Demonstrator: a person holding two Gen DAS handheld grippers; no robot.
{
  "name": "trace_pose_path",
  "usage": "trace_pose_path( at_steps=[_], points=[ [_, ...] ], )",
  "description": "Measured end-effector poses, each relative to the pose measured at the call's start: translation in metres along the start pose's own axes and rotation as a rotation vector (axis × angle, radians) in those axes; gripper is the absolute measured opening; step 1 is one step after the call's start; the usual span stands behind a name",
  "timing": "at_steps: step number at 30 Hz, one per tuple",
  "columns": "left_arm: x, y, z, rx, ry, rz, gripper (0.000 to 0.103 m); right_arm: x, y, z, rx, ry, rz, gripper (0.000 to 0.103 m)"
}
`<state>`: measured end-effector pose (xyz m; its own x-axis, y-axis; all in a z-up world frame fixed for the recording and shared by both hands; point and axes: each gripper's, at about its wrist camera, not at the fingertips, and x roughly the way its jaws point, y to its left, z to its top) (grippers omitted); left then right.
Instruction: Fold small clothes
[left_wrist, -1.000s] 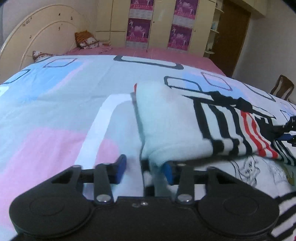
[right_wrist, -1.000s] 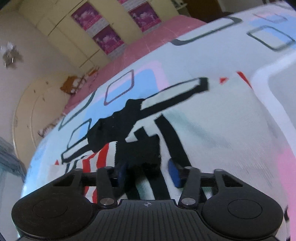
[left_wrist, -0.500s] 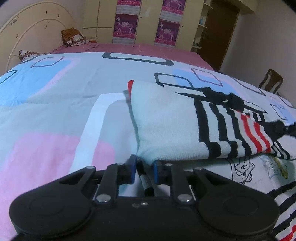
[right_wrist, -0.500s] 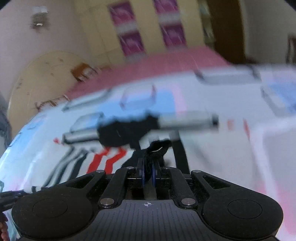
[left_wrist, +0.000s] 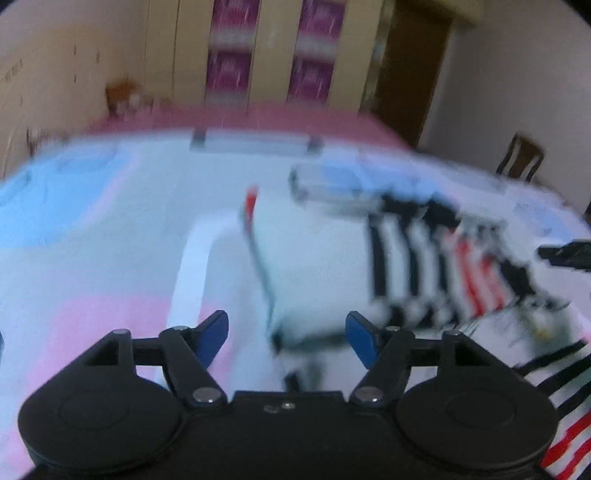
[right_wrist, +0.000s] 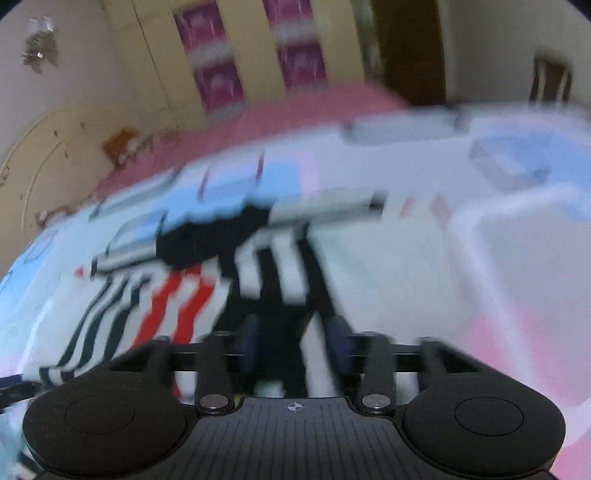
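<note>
A small white garment (left_wrist: 321, 266) with black and red stripes lies folded on the bed; it also shows in the right wrist view (right_wrist: 280, 273). My left gripper (left_wrist: 286, 330) is open, its blue pads apart on either side of the garment's near corner, which lies loose between them. My right gripper (right_wrist: 291, 341) is open, its fingers apart around the black striped edge of the garment. Both views are blurred by motion. The other gripper's dark tip (left_wrist: 565, 254) shows at the right edge of the left wrist view.
The bed cover (left_wrist: 110, 236) is white with pink and blue patches. A pink sheet (left_wrist: 258, 118) and a curved headboard (right_wrist: 40, 158) lie beyond. More striped clothing (left_wrist: 569, 435) lies at the near right. A wooden chair (left_wrist: 521, 157) and a door (left_wrist: 410, 66) stand at the right.
Both grippers were shut on the garment's edges half a second ago and have opened, letting go. Both cameras have lifted and pulled back a little.
</note>
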<state>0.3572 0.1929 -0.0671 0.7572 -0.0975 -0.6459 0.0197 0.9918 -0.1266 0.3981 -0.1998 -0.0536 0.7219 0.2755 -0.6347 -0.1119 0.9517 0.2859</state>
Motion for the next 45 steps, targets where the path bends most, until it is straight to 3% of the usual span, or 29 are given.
trace_pose_path(
  at_steps=[2,4,7,9,11,13,14,15,21,22,23,25,27,31,35,38,41,43,45],
  points=[
    [0.002,-0.012,0.009,-0.037,-0.035,-0.03,0.064,0.0,0.01,0.003,-0.05,0.005,0.021,0.045],
    [0.022,-0.028,0.014,-0.026,-0.013,-0.068,0.066,0.012,0.022,-0.001,-0.105,0.041,0.025,0.043],
    [0.073,-0.044,0.005,0.033,0.157,-0.053,0.07,0.049,0.03,-0.018,-0.137,0.199,-0.018,0.041],
    [0.071,-0.05,0.011,0.083,0.118,-0.051,0.069,0.044,0.039,-0.012,-0.187,0.185,-0.034,0.041],
    [0.074,-0.044,0.026,0.034,0.093,-0.09,0.068,0.035,0.038,-0.001,-0.175,0.109,-0.01,0.041],
    [0.087,-0.04,0.045,0.026,0.073,-0.093,0.068,0.044,0.037,0.011,-0.167,0.087,-0.009,0.038],
    [0.096,-0.04,0.055,0.033,0.059,-0.081,0.068,0.052,0.04,0.017,-0.16,0.09,0.017,0.025],
    [0.105,-0.038,0.064,0.031,0.051,-0.075,0.068,0.06,0.044,0.021,-0.161,0.094,0.038,0.022],
    [0.159,-0.016,0.086,0.024,0.097,-0.026,0.063,0.107,0.084,0.026,-0.21,0.13,0.156,0.019],
    [0.168,-0.012,0.084,0.047,0.119,0.016,0.065,0.118,0.087,0.023,-0.224,0.155,0.132,0.019],
    [0.171,-0.004,0.084,0.043,0.117,0.006,0.067,0.128,0.086,0.019,-0.231,0.174,0.071,0.019],
    [0.168,0.008,0.082,-0.001,0.1,-0.03,0.063,0.129,0.074,0.02,-0.167,0.157,0.064,0.019],
    [0.155,0.002,0.084,0.012,0.086,-0.001,0.059,0.122,0.07,0.023,-0.148,0.149,0.052,0.019],
    [0.125,-0.039,0.08,-0.007,-0.002,-0.056,0.067,0.107,0.091,0.031,-0.133,0.094,0.139,0.019],
    [0.137,-0.069,0.063,0.038,0.051,-0.04,0.065,0.119,0.124,0.02,-0.203,0.159,0.191,0.019],
    [0.137,-0.052,0.048,0.055,0.063,-0.024,0.066,0.122,0.114,0.011,-0.207,0.177,0.18,0.019],
    [0.123,-0.027,0.037,0.08,0.066,0.059,0.067,0.099,0.08,0.013,-0.213,0.135,0.044,0.019],
    [0.116,-0.017,0.03,0.1,0.064,0.033,0.067,0.086,0.041,0.011,-0.151,0.121,-0.072,0.019],
    [0.107,-0.027,0.033,0.165,0.065,0.061,0.063,0.079,0.013,0.011,-0.054,0.14,-0.06,0.019]
  ],
)
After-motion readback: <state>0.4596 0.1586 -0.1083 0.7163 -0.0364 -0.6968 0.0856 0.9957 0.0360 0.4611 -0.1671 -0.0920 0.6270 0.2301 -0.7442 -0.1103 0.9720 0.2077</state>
